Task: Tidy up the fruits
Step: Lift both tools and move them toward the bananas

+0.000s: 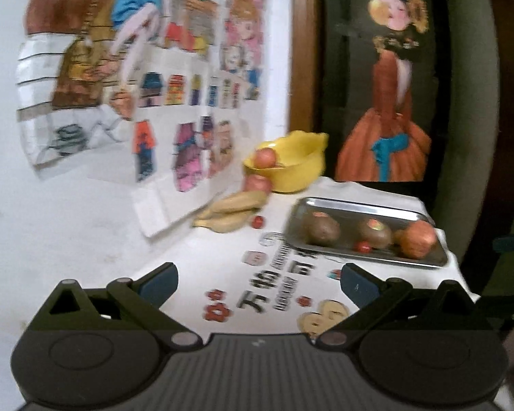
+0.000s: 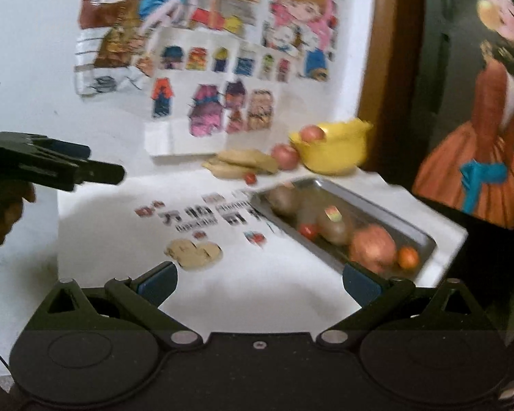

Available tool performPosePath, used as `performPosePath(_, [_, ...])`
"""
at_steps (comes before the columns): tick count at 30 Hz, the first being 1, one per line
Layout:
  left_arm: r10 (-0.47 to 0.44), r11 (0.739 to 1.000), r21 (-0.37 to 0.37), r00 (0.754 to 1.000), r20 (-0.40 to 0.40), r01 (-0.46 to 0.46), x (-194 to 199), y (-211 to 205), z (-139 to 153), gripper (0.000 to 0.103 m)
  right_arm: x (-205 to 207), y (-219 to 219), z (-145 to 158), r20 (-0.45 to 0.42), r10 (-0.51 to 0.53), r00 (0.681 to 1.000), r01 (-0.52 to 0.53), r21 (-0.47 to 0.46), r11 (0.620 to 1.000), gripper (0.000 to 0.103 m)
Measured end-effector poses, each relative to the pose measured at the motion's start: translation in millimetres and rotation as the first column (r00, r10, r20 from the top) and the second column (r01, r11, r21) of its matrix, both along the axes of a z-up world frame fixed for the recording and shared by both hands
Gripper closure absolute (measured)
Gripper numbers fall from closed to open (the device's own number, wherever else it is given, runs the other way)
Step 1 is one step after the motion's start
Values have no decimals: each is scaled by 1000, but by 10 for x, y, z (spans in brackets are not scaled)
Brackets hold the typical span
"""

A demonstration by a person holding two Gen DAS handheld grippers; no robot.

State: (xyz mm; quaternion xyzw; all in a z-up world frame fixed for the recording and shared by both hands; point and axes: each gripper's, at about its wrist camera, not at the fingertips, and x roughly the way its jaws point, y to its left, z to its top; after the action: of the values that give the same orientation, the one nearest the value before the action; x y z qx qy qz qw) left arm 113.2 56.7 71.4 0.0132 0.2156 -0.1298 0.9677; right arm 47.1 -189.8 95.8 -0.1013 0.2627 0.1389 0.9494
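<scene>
Approaching the fruit, we hold the left tool (image 1: 258, 282) and right tool (image 2: 258, 282) apart, empty. Bananas (image 1: 228, 213) lie left of the tray (image 1: 425, 263); next, we grasp one.

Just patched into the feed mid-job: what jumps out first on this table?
The yellow bowl at the back by the wall, with an apple in it. In front of it lies a metal tray holding kiwis and a big apple. Bananas lie loose on the table left of the tray, and both the left gripper and right gripper hover open and empty.
</scene>
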Motion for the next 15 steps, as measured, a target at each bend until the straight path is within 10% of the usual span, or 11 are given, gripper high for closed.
performPosePath(15, [130,989,67,991,11,-130,463,225,57,0,732,567,359,88,196,977,-185,-121,975,1])
